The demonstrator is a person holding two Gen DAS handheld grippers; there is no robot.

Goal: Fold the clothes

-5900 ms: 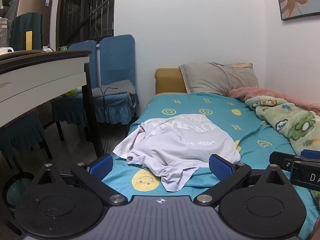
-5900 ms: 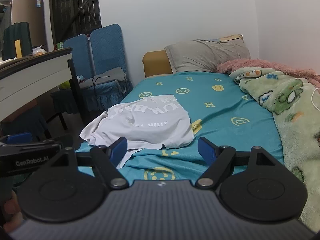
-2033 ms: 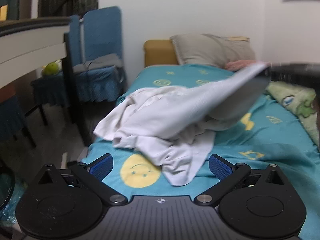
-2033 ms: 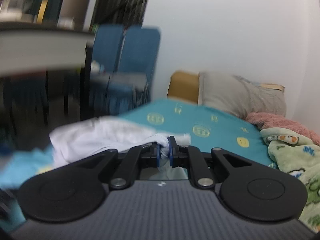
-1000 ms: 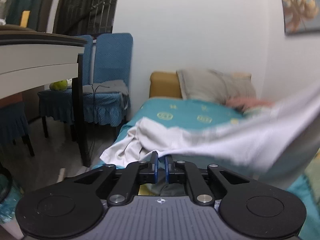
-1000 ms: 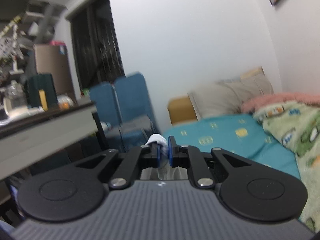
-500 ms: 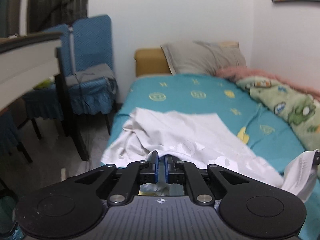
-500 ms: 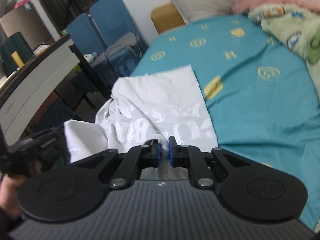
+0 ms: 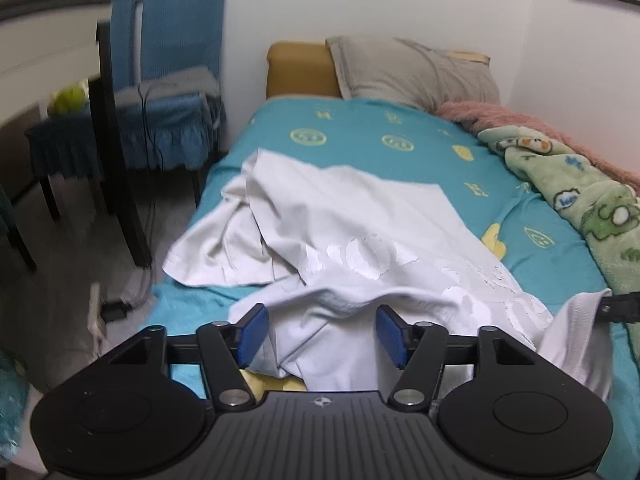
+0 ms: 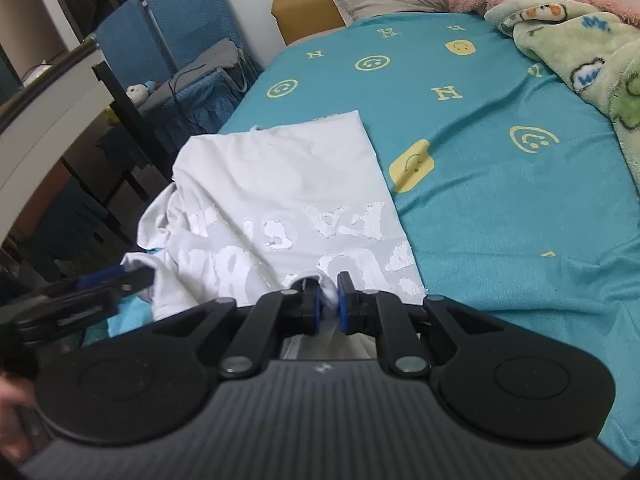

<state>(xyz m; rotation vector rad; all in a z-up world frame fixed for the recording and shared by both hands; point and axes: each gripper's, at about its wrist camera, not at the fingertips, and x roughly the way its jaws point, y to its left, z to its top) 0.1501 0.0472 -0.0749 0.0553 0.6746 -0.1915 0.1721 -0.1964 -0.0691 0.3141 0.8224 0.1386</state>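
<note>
A small bedroom is shown, with a bed (image 9: 360, 148) under a teal smiley-print sheet taking up most of both views. The white T-shirt (image 9: 360, 240) is spread near the foot of the bed, print side up, flattish on its far right side but bunched and rumpled on the left, where one part hangs over the bed's edge.

The left gripper (image 9: 322, 334) is held with its fingers apart, loose fabric lying between them but nothing pinched. The right gripper (image 10: 328, 304) is clamped on a bit of the shirt's near edge, probably so the cloth can be kept taut or pulled straight for folding.

A green cartoon blanket (image 10: 580, 40) is piled along the right side, close enough to crowd the spreading space. Blue chairs (image 9: 176, 60) and a dark desk leg (image 9: 120, 160) are packed tight against the left.
</note>
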